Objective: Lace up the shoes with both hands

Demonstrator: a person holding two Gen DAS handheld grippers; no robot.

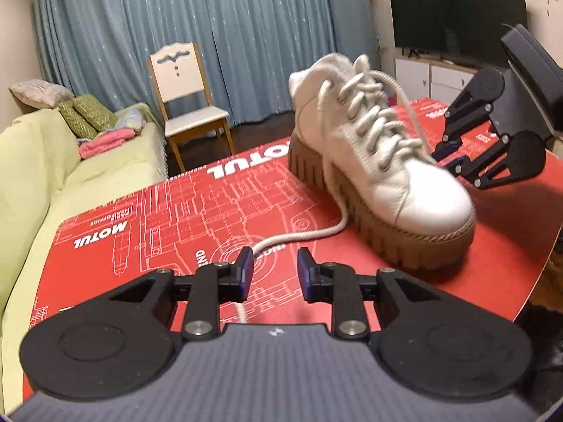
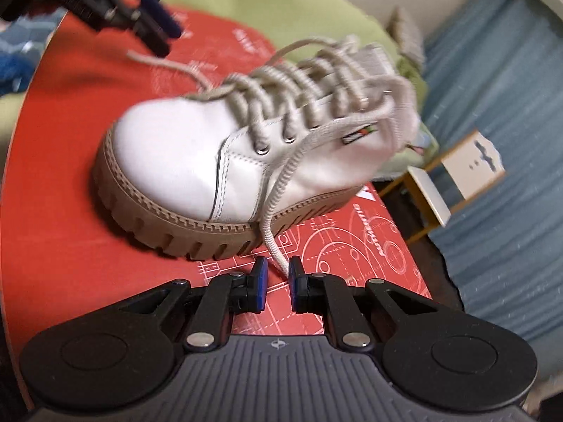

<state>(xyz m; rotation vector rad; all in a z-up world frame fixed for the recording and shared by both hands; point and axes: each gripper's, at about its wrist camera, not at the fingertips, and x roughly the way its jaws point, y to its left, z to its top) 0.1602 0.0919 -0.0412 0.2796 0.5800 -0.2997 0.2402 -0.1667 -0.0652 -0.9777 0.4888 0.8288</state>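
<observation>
On the red desk (image 1: 147,218) a white shoe (image 1: 380,161) is set, both lace ends loose. Left gripper (image 1: 275,274) is spread wide over its lace (image 1: 302,237); right gripper (image 2: 278,283) is parted narrowly around the other tip (image 2: 281,262), ungripped. Each end is best pinched near its tip before pulling.

Room contents: blue-grey curtains (image 1: 183,35), full height, drawn across the far wall. White wooden chair (image 1: 186,105) with pale seat, standing before the curtains on dark floor. Sofa (image 1: 70,183) under light green cover, carrying green patterned cushions (image 1: 86,114) and folded pink cloth (image 1: 105,140). Dark television (image 1: 457,14), switched off, on a white low cabinet (image 1: 432,74). Cream walls. Warm indoor lighting.
</observation>
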